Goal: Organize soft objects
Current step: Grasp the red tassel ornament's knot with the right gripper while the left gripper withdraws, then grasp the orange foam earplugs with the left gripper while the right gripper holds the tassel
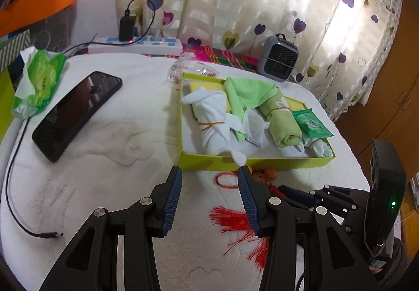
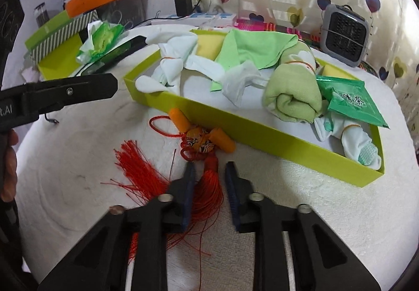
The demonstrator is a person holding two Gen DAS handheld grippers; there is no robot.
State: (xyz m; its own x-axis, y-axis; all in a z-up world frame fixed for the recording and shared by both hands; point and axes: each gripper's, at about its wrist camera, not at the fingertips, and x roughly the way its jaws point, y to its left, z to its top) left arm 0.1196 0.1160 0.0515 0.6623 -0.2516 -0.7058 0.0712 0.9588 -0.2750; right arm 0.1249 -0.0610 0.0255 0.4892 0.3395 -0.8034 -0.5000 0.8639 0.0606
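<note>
Both tongs gape: right tongs [image 2: 209, 173] straddle the red tassel [image 2: 209, 186] (strands partly hidden), left tongs [image 1: 209, 181] empty.

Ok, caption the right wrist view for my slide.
Open right gripper straddling red tassel charm beside the green tray of rolled cloths.

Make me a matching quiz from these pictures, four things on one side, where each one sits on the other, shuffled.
Things:
1. red tassel
2. phone
3. green packet
4. fan

Places:
A. inside the tray, at its right end
B. beyond the tray, by the curtain
C. between the right gripper fingers
D. on the white cover, left of the tray

Pairs: 1-C, 2-D, 3-A, 4-B
</note>
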